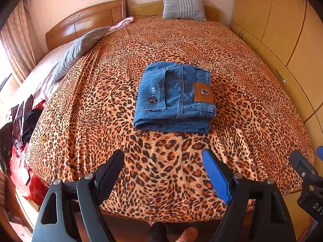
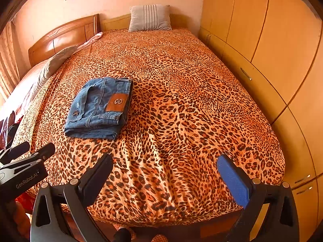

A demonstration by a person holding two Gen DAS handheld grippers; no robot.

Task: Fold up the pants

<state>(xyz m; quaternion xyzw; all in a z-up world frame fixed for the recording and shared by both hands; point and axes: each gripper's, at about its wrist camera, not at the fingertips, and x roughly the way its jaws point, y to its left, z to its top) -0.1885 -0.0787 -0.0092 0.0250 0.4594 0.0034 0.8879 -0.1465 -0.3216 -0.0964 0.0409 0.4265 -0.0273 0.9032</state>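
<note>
A pair of blue jeans [image 1: 174, 96] lies folded into a compact rectangle on the leopard-print bed [image 1: 101, 92], brown leather patch facing up. It also shows in the right wrist view [image 2: 99, 109], left of centre. My left gripper [image 1: 163, 157] is open and empty, held above the bed's near end, short of the jeans. My right gripper [image 2: 165, 161] is open and empty, to the right of the jeans and nearer the foot of the bed. The left gripper also shows at the left edge of the right wrist view [image 2: 30, 151].
A grey striped pillow [image 1: 183, 6] stands at the headboard. A second bed with a grey cushion [image 1: 76, 52] lies to the left. Wooden wardrobes [image 2: 272, 50] line the right side. Clothes and red bags [image 1: 22, 141] are piled at lower left.
</note>
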